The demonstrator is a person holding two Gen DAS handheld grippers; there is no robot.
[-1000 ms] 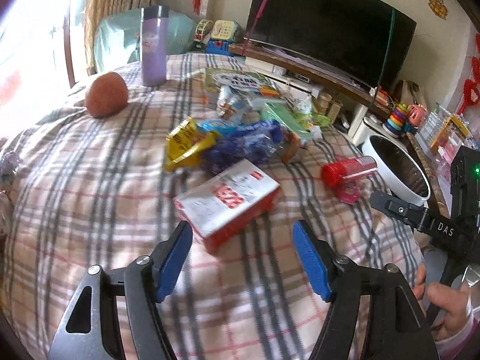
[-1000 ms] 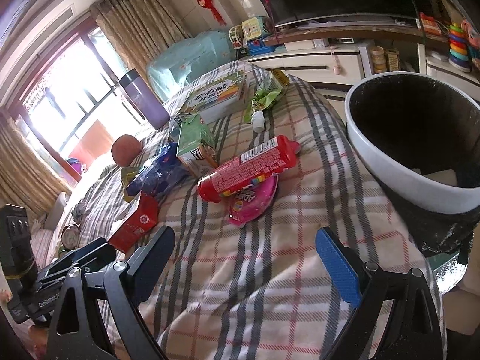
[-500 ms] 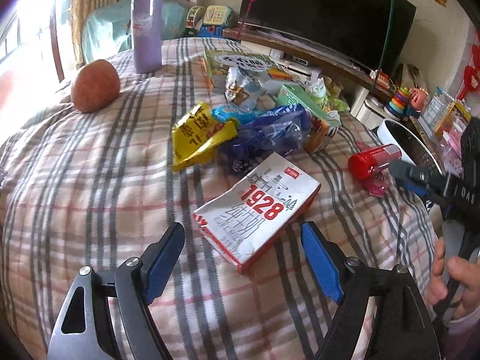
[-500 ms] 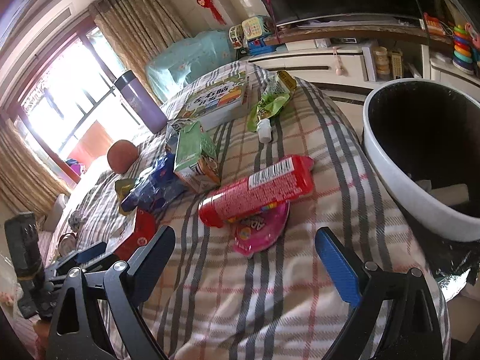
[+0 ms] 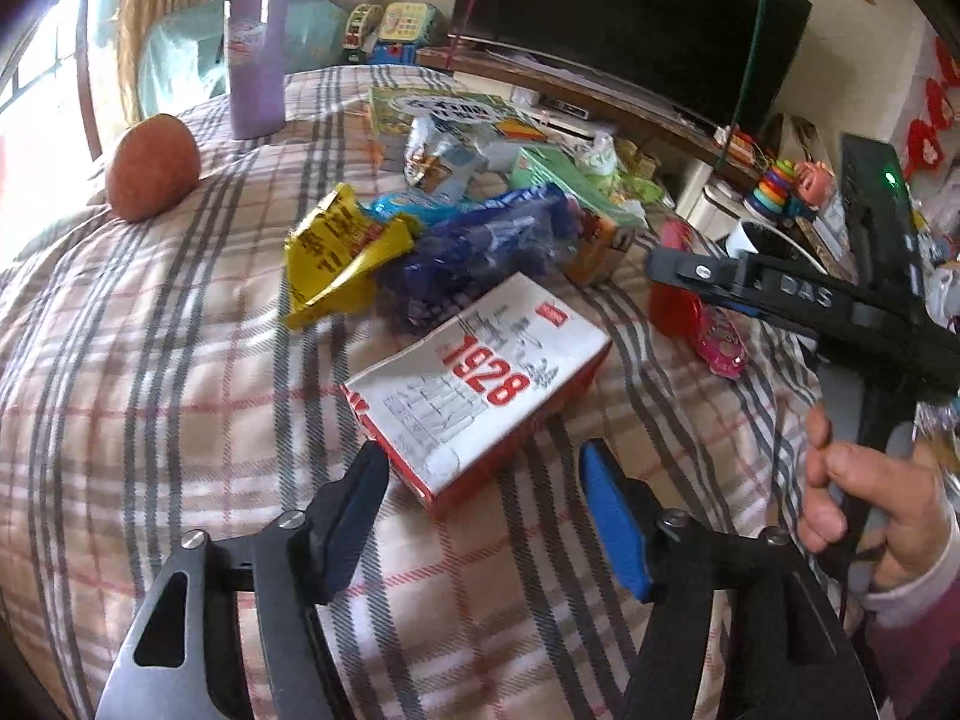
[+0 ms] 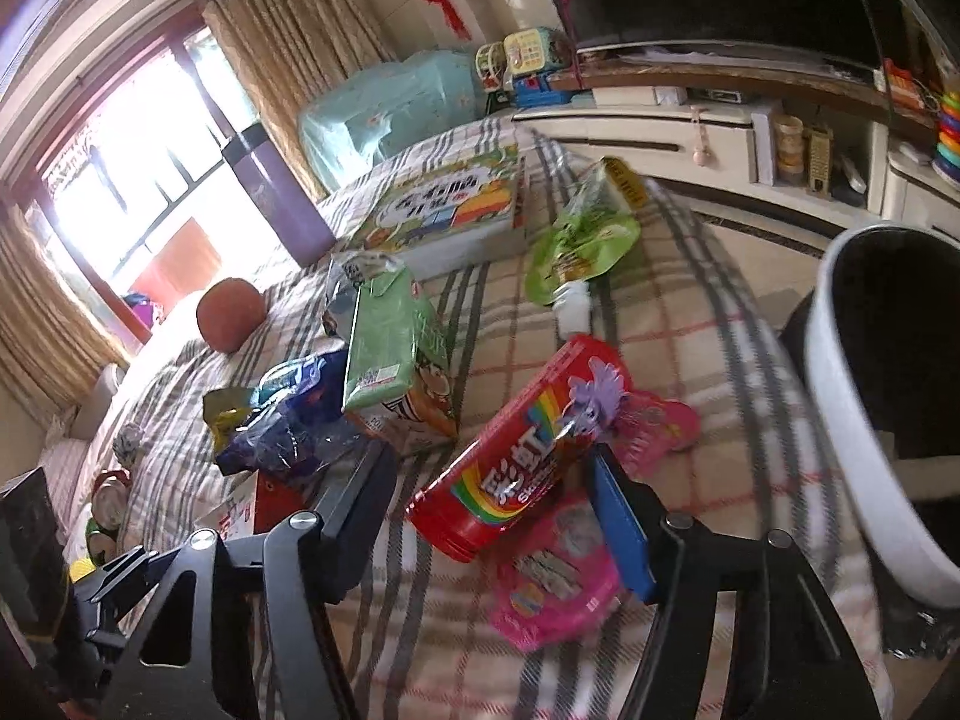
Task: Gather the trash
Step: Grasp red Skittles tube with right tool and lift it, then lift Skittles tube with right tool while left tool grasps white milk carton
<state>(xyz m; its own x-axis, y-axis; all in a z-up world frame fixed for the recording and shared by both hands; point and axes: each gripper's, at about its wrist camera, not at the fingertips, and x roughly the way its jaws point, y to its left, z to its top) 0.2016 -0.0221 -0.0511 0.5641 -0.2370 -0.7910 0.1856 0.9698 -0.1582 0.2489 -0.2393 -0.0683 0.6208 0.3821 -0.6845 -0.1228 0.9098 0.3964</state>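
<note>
Little of the collecting looks done. The plaid-covered table [image 5: 150,360] is crowded with litter, and the white bin [image 6: 852,420] at its edge shows a mostly dark, near-empty inside. Remaining, big to small: a picture box [image 6: 444,216], green carton [image 6: 390,348], red-and-white 1928 packet [image 5: 480,384], blue wrapper [image 5: 480,252], yellow wrapper [image 5: 336,252], pink packet [image 6: 552,582]. The left tool [image 5: 480,492] is narrowing around the packet's near corner, pads not yet pressing. The right tool [image 6: 498,510] is narrowing on the red candy tube [image 6: 516,456], one pad about touching.
</note>
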